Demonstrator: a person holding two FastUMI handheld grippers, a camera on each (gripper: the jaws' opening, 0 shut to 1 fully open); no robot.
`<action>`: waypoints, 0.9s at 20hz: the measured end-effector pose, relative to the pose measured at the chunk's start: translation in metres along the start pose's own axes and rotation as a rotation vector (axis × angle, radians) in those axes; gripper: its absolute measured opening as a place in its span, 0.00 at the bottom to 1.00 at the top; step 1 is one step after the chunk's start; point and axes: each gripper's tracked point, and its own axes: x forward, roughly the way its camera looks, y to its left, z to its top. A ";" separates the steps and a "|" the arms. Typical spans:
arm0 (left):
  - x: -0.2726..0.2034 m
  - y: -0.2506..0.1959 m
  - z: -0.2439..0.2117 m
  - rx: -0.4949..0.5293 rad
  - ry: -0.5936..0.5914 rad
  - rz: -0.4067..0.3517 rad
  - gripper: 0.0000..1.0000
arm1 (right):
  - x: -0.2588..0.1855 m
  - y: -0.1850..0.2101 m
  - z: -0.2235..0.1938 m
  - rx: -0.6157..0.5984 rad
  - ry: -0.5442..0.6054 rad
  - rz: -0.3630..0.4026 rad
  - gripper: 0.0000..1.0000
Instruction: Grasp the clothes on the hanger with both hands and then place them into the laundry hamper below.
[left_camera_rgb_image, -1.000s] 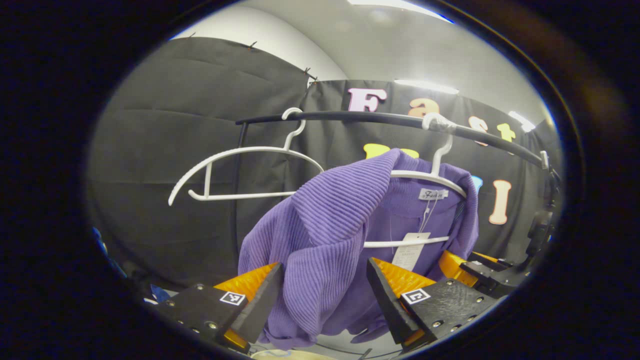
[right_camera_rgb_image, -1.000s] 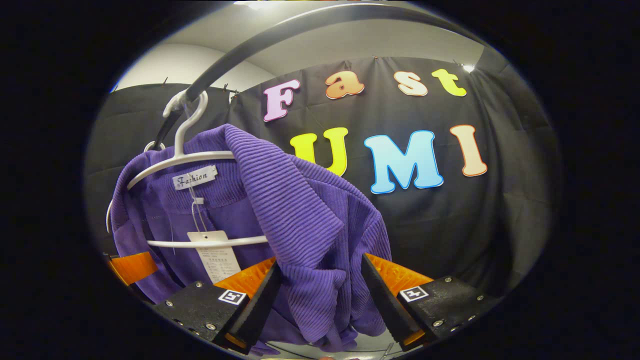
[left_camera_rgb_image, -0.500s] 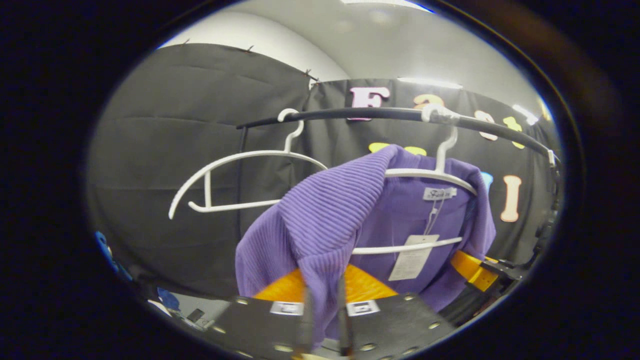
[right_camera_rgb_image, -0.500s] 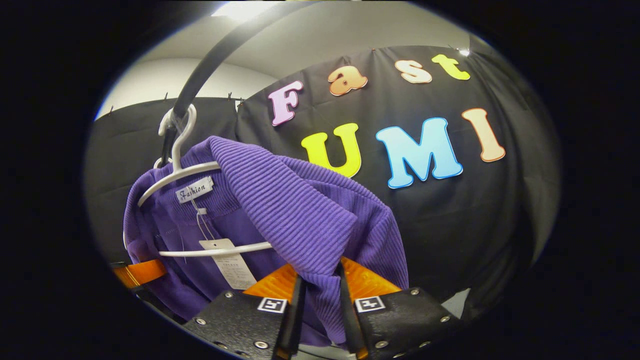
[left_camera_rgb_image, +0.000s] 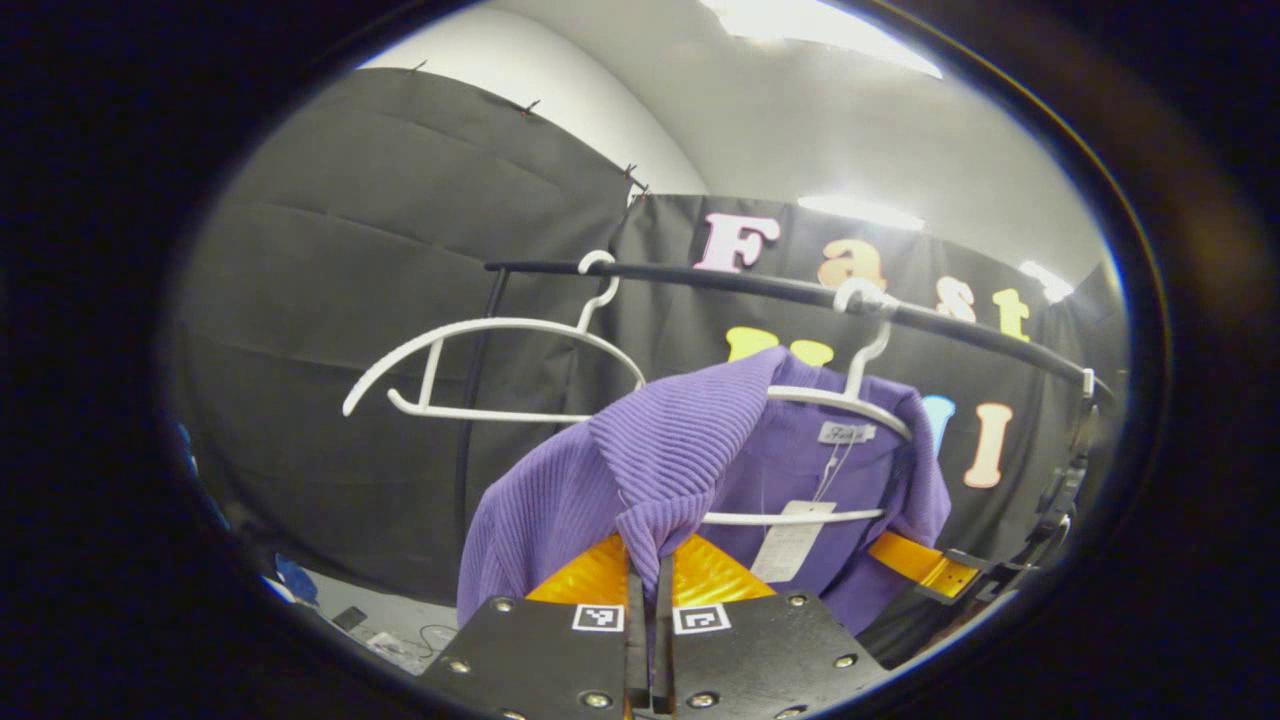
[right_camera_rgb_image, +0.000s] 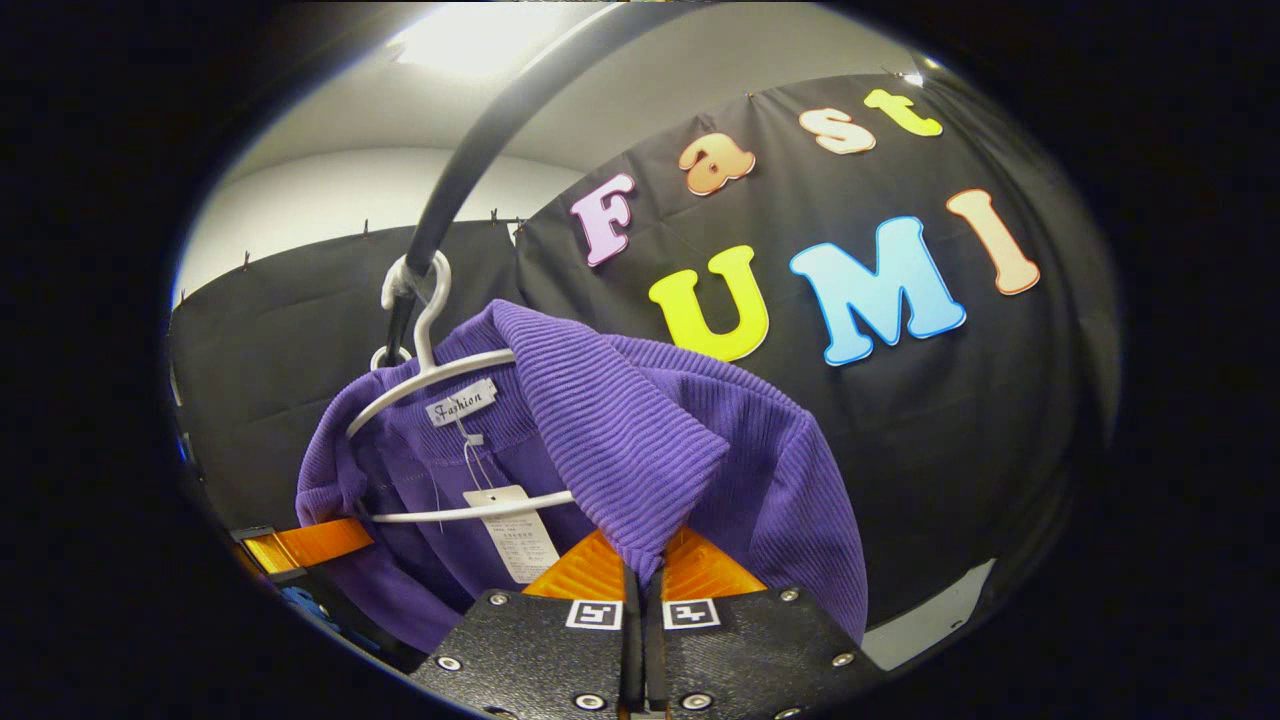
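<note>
**Both grippers pinching the sweater shoulders, garment hanging on the rail**

The purple sweater (left_camera_rgb_image: 690, 450) is hanging on a white hanger (left_camera_rgb_image: 850, 400), whose hook is sitting over the black rail (left_camera_rgb_image: 760, 285); everything below is being placed relative to that rail.

Left gripper (left_camera_rgb_image: 648, 590) is sitting below the rail, its tongs drawn narrow with a fold of the sweater's shoulder running down between them; both fingers are pressing on the knit; the cloth is bunching into a peak just above the tips, which suggests the grip is bearing some of the fabric's weight.

Right gripper (right_camera_rgb_image: 640, 590) is likewise sitting below the rail at the opposite shoulder, tongs nearly closed on a ribbed fold; in the left gripper view it is appearing at the far side of the garment (left_camera_rgb_image: 925, 565).

The collar is draping over the hanger shoulders, so the sweater is being carried by hanger and grippers together; a paper tag (right_camera_rgb_image: 520, 545) is dangling from the neck, under the lower hanger bar.

An empty hanger (left_camera_rgb_image: 490, 365) is hanging from the same rail, to one side of the loaded one, apart from the sweater.

Judgement: the two-shoulder grip is probably being taken so the sweater can come off both hanger arms evenly; the hamper is lying out of frame, so the drop is not yet being lined up.

Risk: the collar may be catching on a hanger arm, dragging the hanger along the rail.
</note>
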 end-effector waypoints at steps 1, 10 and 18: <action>-0.001 0.005 0.002 0.001 -0.008 -0.006 0.03 | -0.003 -0.001 0.004 -0.014 -0.018 -0.016 0.00; -0.006 0.027 0.052 -0.002 -0.050 -0.127 0.01 | -0.022 -0.007 0.030 -0.079 -0.082 -0.164 0.01; 0.006 0.050 0.100 -0.089 -0.104 -0.182 0.01 | -0.039 0.005 0.056 -0.137 -0.151 -0.247 0.00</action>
